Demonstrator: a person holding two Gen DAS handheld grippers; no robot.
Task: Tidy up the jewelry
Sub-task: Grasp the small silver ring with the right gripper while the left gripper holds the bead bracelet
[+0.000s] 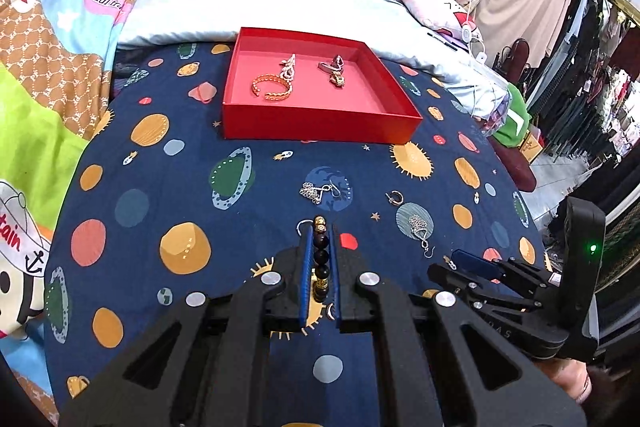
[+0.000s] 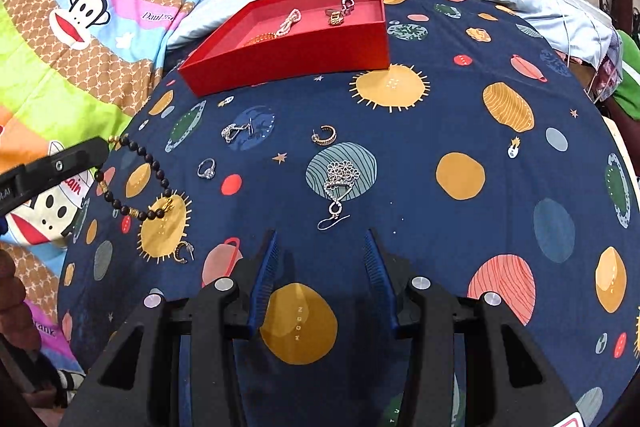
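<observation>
Right wrist: planet-print sheet (image 2: 440, 115) (quilts behind), right fingers (image 2: 320, 247) apart, left fingers (image 1: 320, 239) clamping bead bracelet (image 1: 321, 259).

Two low, close wrist views over the planet-print cloth (image 1: 160, 187), both toward the shared red tray (image 1: 320, 131).

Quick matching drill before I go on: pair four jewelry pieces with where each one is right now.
1. beaded bracelet
2. gold cuff bracelet
3. silver ring
4. flower drop earring

A. inside the red box
B. on the cloth ahead of the open right gripper
C. clamped in the left gripper
D. on the cloth near the hanging beads

Pairs: 1-C, 2-A, 3-D, 4-B
</observation>
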